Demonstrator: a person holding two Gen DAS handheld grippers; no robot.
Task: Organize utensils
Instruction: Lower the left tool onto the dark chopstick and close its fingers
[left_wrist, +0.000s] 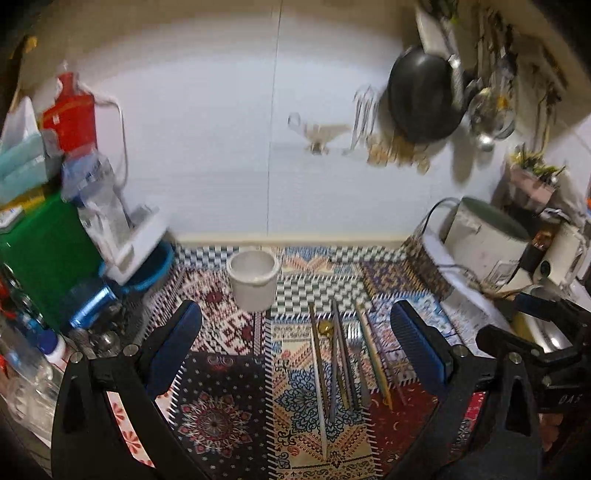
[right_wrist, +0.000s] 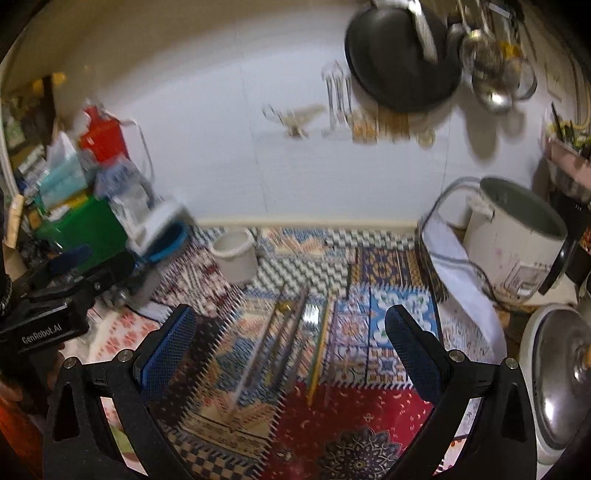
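Utensils (left_wrist: 338, 363): a tight bundle of chopsticks, fork and gold-bowled spoon, lay side by side on the patterned desk (left_wrist: 221, 413), just in front of the white cup (left_wrist: 253, 278). Left gripper (left_wrist: 295, 343) and right gripper (right_wrist: 290, 341) hovered above, jaws spread wide, holding nothing. Risk, judged: pieces touching, so one pinch might drag neighbours or roll a chopstick. Rice cooker (right_wrist: 513, 240) stood well right of the cup; clutter crowded its left.
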